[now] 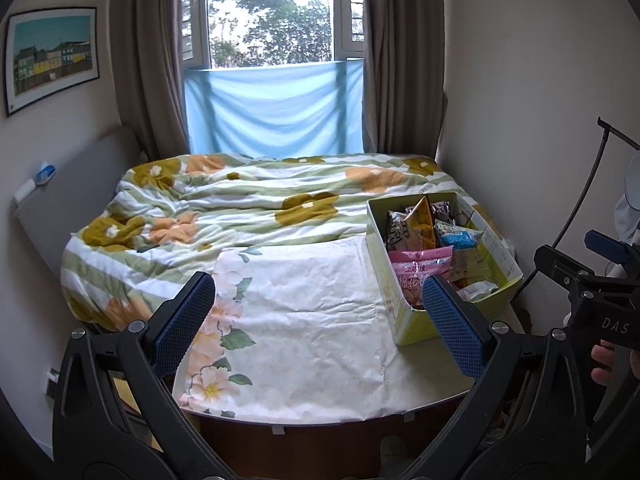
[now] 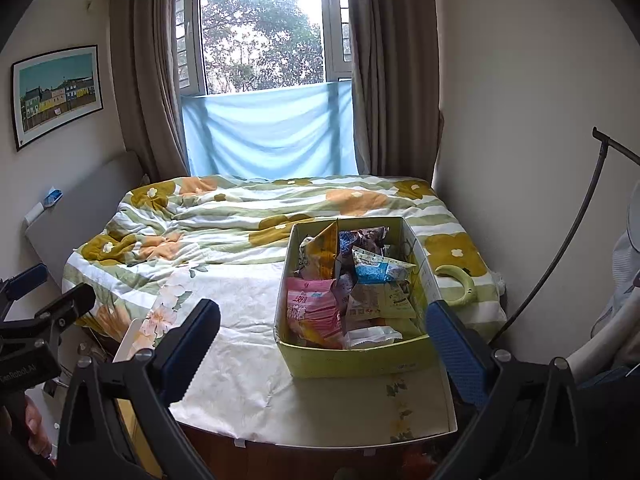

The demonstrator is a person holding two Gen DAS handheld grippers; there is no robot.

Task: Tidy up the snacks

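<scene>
Left tool (image 1: 318, 322): level, aimed at 12 o'clock toward the window (image 1: 270, 12), fingers (image 1: 182, 318) spread wide apart, nothing between them. It hangs above the near edge of the counter (image 1: 304, 320), which carries a floral cloth and butts against the bed (image 1: 240, 200).

Right tool (image 2: 324, 344): same level pose, pointed at 12 o'clock, fingers (image 2: 456, 350) wide apart and holding nothing. In the left wrist view its body shows at 3 o'clock, with part of the person's hand (image 1: 604, 364) on the grip. In the right wrist view the left tool's body sits at 9 o'clock.

Snack box (image 2: 356, 354): yellow-green, open-topped, on the right half of the counter, at 1 o'clock from the left tool and at 12 to 1 o'clock from the right tool, just ahead of its fingertips. Not touched by either tool.

Contents: pink packet (image 2: 314, 306) at the near left corner, white packet (image 2: 370, 336) against the near wall, blue-and-white packet (image 2: 376, 270) mid-box, orange packet (image 2: 324, 246) upright at the far end. Others are jumbled; labels unreadable.

Green curved object (image 2: 458, 286) lies on the bed at 3 o'clock from the box.
</scene>
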